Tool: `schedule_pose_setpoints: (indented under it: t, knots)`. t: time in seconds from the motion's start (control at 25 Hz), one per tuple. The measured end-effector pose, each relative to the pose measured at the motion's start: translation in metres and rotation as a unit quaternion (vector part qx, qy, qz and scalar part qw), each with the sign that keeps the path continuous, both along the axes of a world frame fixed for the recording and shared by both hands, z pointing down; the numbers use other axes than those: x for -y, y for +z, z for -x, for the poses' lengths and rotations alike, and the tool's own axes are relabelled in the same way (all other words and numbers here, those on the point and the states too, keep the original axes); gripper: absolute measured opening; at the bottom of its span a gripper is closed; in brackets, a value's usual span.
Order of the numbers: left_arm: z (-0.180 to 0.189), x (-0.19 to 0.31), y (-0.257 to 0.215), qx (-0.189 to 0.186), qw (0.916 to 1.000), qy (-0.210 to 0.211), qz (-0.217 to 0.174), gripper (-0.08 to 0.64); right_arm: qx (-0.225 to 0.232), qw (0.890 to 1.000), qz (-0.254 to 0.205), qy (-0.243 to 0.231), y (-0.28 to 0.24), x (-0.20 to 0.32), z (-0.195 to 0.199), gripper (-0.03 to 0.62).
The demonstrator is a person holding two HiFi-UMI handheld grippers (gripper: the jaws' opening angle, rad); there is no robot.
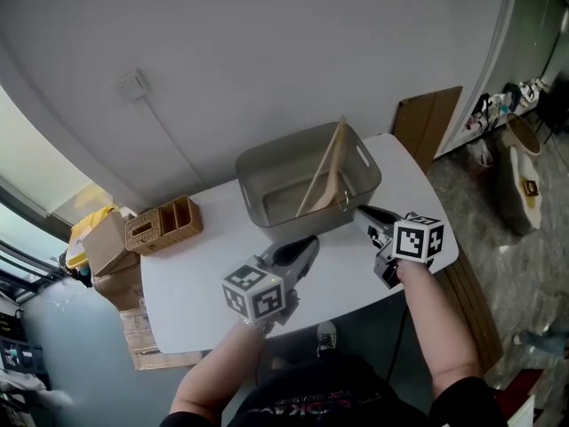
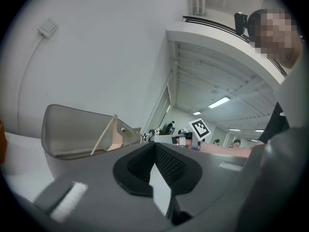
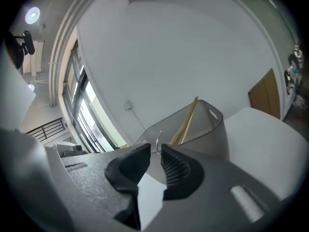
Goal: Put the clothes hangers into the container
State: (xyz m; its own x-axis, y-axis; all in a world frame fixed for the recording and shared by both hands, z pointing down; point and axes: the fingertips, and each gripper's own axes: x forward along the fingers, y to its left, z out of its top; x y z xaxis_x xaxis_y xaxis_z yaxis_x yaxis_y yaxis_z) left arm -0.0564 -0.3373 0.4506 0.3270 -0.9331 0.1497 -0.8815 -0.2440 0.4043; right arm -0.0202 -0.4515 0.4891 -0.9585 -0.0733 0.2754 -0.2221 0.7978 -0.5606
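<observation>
Hangers: wooden clothes hangers stand inside the container, propped slantwise against its far right corner. We judge they lean there because they are longer than the container is deep.
Count: we cannot say how many; they overlap in every view.
Container: grey, handled, sits on the white counter.
Left gripper: in front of the container, just short of its near wall. Jaws are closed tip to tip, with nothing between them.
Right gripper: at the container's near right corner. Jaws are parted by a narrow gap and carry nothing; a metal hook shows beyond them, inside the container.
Wicker organiser: left of the container, apart from it.
Task state: no hanger lies on the counter outside the container, so we judge the loading done and both tools idle.
</observation>
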Motion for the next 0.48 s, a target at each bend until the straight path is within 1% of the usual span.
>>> schedule_pose_setpoints:
  t: [0.2, 0.32, 0.48]
  knots:
    - [-0.007, -0.017, -0.004, -0.005, 0.9995, 0.031, -0.002, 0.000, 0.022, 0.999, 0.000, 0.030, -0.016, -0.033, -0.017, 0.058]
    - [-0.009, -0.032, -0.007, -0.007, 0.9989, 0.046, -0.005, 0.000, 0.029, 0.999, -0.004, 0.040, -0.022, -0.061, -0.022, 0.035]
    - [-0.012, -0.056, -0.009, -0.011, 0.9982, 0.059, -0.009, 0.000, 0.032, 0.999, -0.015, 0.040, -0.028, -0.107, -0.025, 0.003]
